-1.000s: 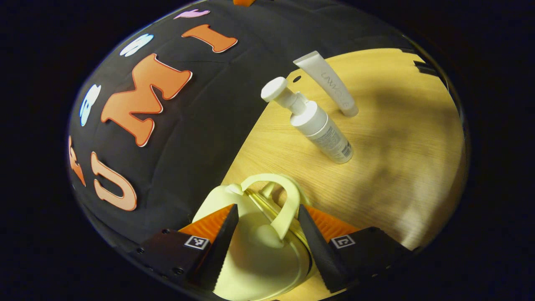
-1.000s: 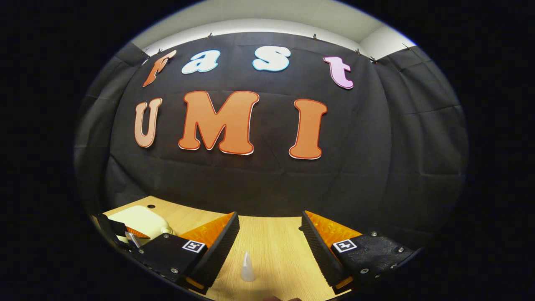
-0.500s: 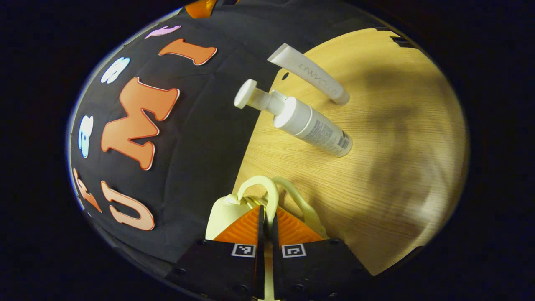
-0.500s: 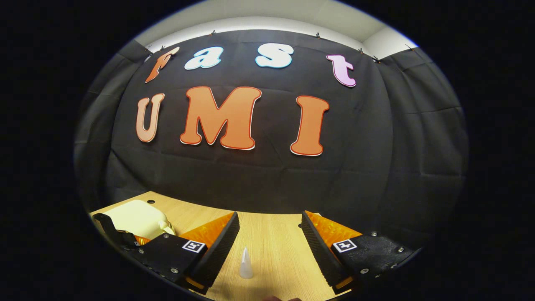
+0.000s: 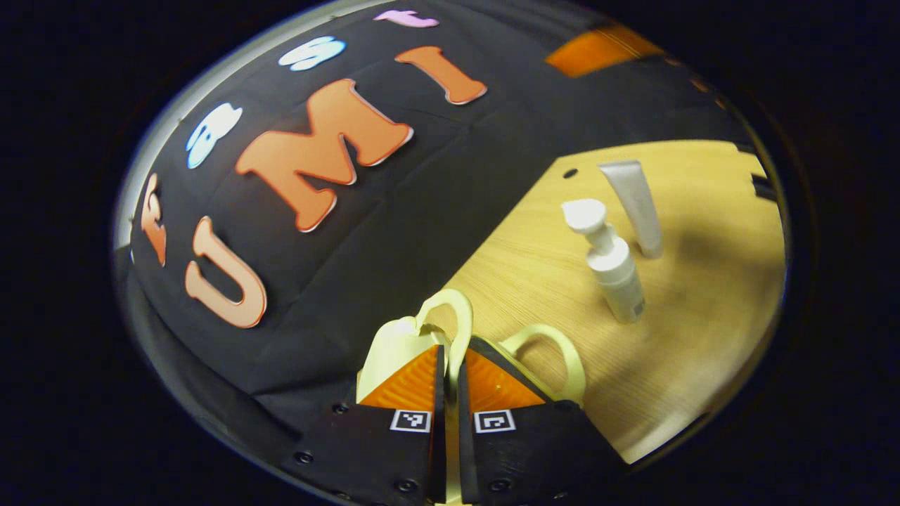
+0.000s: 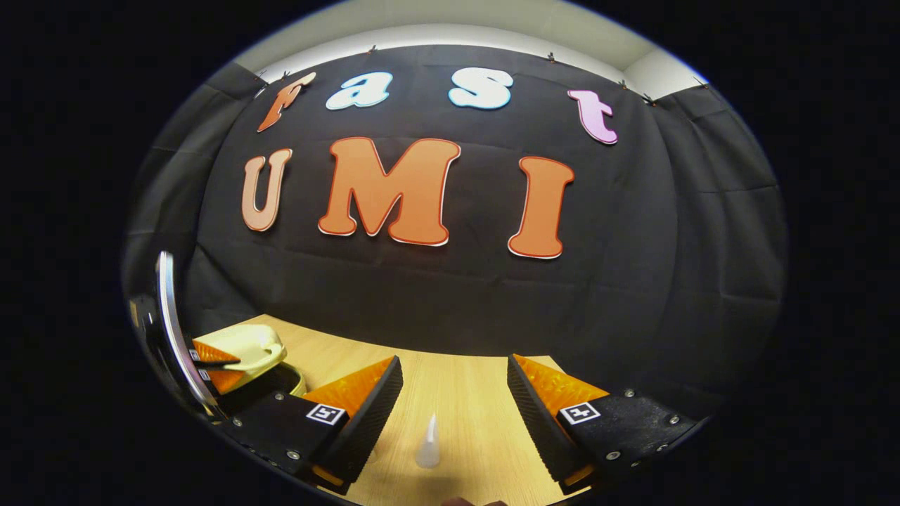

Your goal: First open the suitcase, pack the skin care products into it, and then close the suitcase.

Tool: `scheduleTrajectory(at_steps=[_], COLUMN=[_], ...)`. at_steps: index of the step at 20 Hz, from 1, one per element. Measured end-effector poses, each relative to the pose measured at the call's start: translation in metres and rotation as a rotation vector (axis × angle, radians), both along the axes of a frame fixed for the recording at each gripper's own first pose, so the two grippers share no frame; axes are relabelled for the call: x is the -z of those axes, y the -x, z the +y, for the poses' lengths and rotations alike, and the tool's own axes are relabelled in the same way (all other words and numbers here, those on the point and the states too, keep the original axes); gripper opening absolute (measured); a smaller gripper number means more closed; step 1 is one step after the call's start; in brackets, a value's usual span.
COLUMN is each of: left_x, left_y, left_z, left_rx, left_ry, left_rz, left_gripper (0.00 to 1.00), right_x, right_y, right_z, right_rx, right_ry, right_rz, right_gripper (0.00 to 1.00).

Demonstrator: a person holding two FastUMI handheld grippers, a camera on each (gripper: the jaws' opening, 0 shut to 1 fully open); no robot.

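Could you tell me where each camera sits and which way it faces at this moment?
Left gripper view: rides the left gripper, tilted, facing the table; its fingers pinch the suitcase lid's handle.
Right gripper view: rides the right gripper, level, facing the wall; its fingers spread.
Shared: suitcase, table, tube; the left gripper appears at the right view's left edge.

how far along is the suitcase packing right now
Opening is under way: the left hand-held gripper is shut on one handle of the pale yellow suitcase, whose lid is lifted. Nothing is packed yet: the pump bottle and tube stand on the table. The right hand-held gripper is open. Packing and closing remain.
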State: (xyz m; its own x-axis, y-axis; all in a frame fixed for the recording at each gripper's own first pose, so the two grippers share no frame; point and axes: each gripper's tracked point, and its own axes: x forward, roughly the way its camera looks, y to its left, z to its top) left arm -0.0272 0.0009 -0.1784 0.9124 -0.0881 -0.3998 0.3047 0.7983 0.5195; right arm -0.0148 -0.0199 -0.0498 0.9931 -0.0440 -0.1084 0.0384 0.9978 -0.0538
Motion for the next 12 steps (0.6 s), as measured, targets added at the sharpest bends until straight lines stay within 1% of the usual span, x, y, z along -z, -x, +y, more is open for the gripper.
scheduleTrajectory(at_steps=[4, 9, 12], left_x=[-0.029, -0.066, -0.073], left_y=[-0.002, -0.022, -0.023], left_z=[0.035, 0.103, 0.138], left_rx=[-0.092, -0.245, -0.317], left_ry=[0.113, 0.325, 0.390], left_rz=[-0.026, -0.047, -0.078], left_gripper=[0.08, 0.08, 0.08], right_x=[0.002, 0.002, 0.002], right_y=[-0.006, -0.014, -0.020], right_z=[0.022, 0.044, 0.058], right_rx=[-0.038, -0.066, -0.080], right_ry=[-0.003, -0.015, -0.020], right_rz=[0.014, 0.031, 0.041], right_gripper=[0.95, 0.95, 0.95])
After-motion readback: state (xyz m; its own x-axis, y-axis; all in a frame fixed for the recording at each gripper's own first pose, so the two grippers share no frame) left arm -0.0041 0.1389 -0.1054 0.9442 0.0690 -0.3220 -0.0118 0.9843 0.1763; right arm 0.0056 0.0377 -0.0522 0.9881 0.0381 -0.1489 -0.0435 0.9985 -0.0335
